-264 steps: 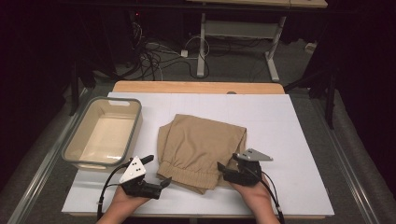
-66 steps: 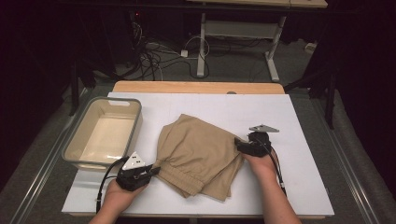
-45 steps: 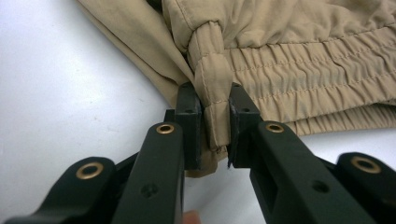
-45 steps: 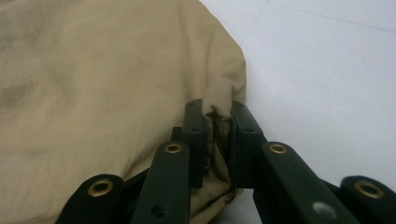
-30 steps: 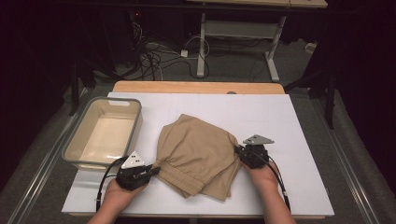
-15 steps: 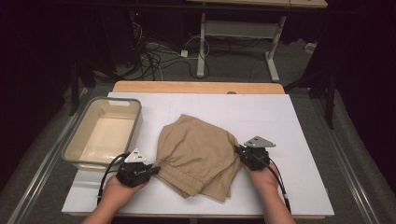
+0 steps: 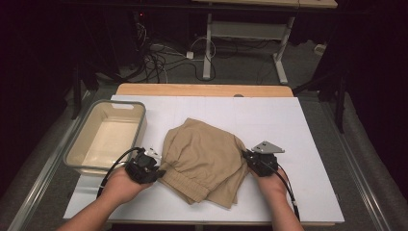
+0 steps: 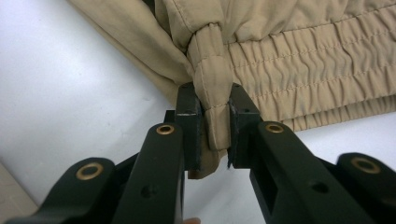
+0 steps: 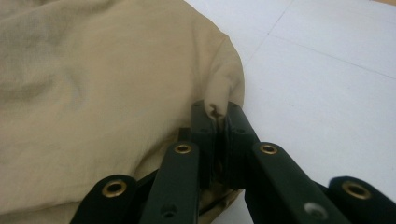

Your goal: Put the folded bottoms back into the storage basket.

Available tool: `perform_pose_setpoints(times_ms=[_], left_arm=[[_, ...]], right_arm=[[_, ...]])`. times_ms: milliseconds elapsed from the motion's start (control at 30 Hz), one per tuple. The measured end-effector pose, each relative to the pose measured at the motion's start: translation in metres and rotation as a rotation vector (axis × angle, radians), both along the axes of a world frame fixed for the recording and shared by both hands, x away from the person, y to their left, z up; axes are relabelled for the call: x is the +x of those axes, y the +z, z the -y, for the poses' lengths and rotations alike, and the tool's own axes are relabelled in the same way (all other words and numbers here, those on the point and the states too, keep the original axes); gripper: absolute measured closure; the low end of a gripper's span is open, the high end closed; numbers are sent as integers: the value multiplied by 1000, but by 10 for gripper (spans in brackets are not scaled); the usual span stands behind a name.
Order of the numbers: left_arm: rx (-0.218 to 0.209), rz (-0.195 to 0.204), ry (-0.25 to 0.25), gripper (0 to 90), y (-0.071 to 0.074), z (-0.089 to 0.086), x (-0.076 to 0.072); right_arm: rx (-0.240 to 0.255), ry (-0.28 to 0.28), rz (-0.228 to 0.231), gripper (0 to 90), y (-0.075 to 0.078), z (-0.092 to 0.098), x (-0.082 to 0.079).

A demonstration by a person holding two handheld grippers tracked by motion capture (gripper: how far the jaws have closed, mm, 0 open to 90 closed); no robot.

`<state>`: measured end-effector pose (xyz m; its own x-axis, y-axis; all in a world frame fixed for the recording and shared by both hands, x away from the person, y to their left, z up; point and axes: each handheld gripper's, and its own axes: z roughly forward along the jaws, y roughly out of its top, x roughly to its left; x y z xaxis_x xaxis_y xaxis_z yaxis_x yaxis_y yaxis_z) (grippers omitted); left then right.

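A pair of tan shorts [image 7: 204, 161] is lying folded and rumpled near the middle of the white desk [image 7: 308, 125], its elastic waistband facing the person's edge. The left gripper [image 7: 153, 172] is pinching a bunched fold of the waistband at the garment's left side; in the left gripper view its fingers [image 8: 190, 126] are pressing on that roll of cloth from both sides. The right gripper [image 7: 246, 158] is clamping the right edge of the shorts, its fingers [image 9: 203, 128] being nearly together on a thin pinch of fabric. A clear plastic bin [image 7: 79, 147] is sitting at the desk's left, just beyond the left hand [image 7: 120, 185].
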<state>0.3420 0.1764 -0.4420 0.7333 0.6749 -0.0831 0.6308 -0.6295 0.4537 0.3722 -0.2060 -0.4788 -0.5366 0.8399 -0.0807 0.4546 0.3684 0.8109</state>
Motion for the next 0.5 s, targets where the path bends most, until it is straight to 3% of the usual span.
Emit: perform_pose_setpoints(times_ms=[367, 500], left_arm=[[115, -67, -33, 766, 17, 14, 12], [154, -84, -39, 765, 25, 20, 16]], right_arm=[[8, -1, 12, 866, 0, 1, -1], [47, -6, 6, 866, 2, 5, 0]])
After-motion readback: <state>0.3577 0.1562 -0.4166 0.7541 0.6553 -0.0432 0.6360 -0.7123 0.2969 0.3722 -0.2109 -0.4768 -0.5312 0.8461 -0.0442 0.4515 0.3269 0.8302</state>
